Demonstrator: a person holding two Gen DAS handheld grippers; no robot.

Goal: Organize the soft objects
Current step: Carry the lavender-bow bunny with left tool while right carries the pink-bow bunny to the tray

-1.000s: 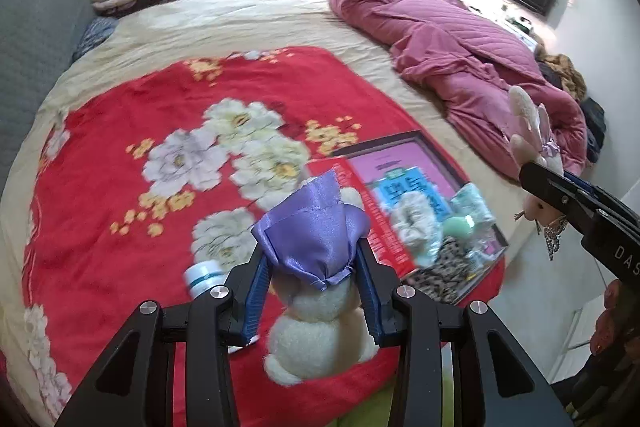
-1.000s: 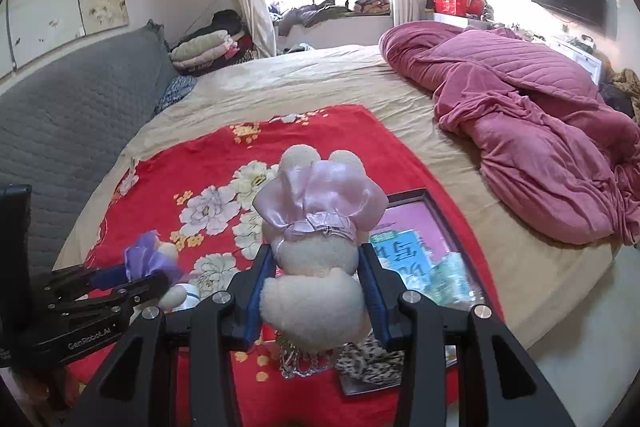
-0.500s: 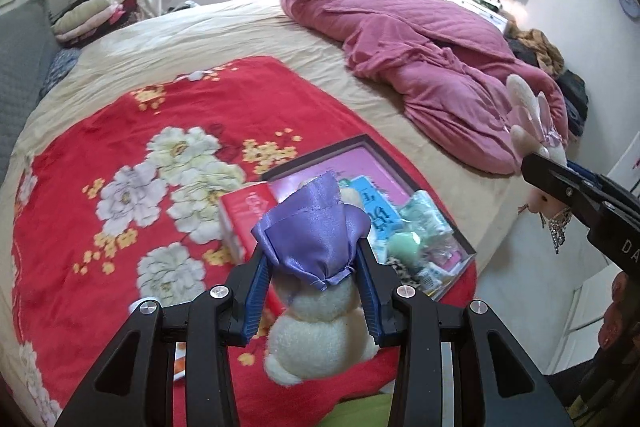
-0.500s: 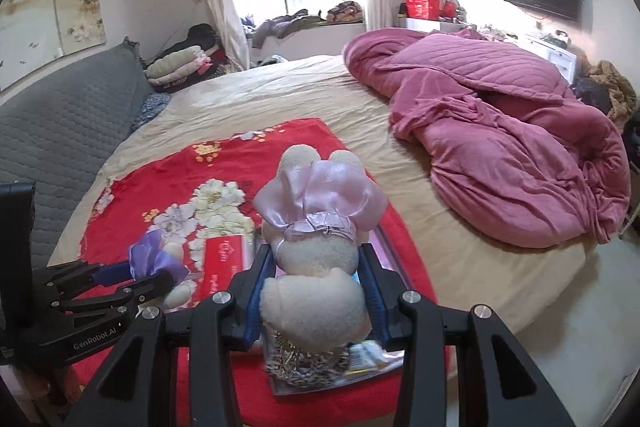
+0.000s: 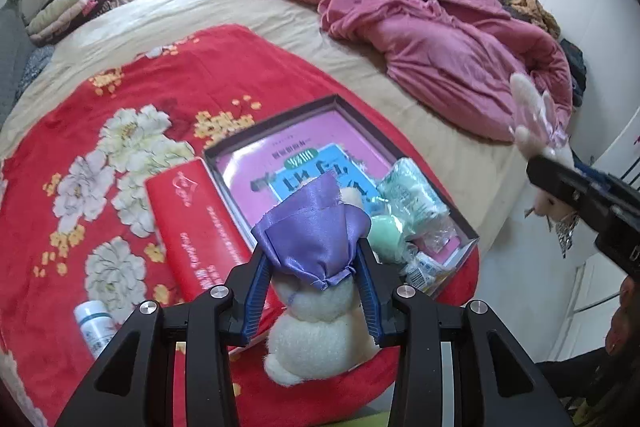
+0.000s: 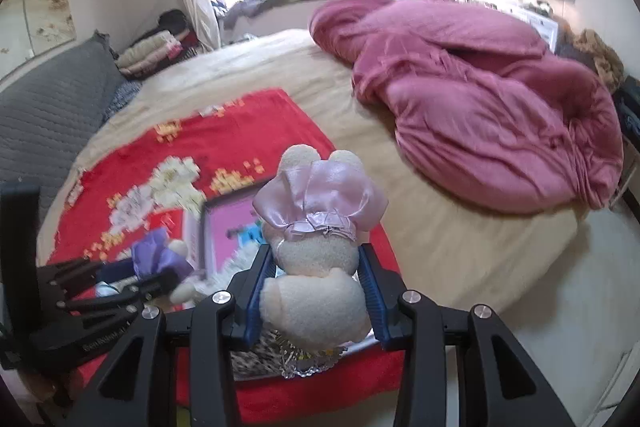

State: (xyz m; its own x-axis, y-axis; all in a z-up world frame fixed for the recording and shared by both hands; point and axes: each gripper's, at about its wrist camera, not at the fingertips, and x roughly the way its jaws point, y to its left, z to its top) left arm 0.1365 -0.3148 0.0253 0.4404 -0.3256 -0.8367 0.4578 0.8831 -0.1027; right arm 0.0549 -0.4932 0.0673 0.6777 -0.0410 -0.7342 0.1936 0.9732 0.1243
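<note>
Purple satin wraps the cream plush rabbit (image 5: 320,311) clamped between the blue pads of the left tool (image 5: 316,291), which holds it above the near edge of a red floral blanket (image 5: 120,115) on the bed, over a red box (image 5: 192,215) and a shallow dark-rimmed tray (image 5: 348,107) holding a pink booklet and green packets; a small white bottle (image 5: 94,323) lies at the lower left. From the right wrist, the right tool (image 6: 316,291) is clamped on a second cream plush rabbit (image 6: 316,279) in a pink satin dress above the same tray (image 6: 208,223), with a rumpled pink quilt (image 6: 480,99) farther back on the bed.
</note>
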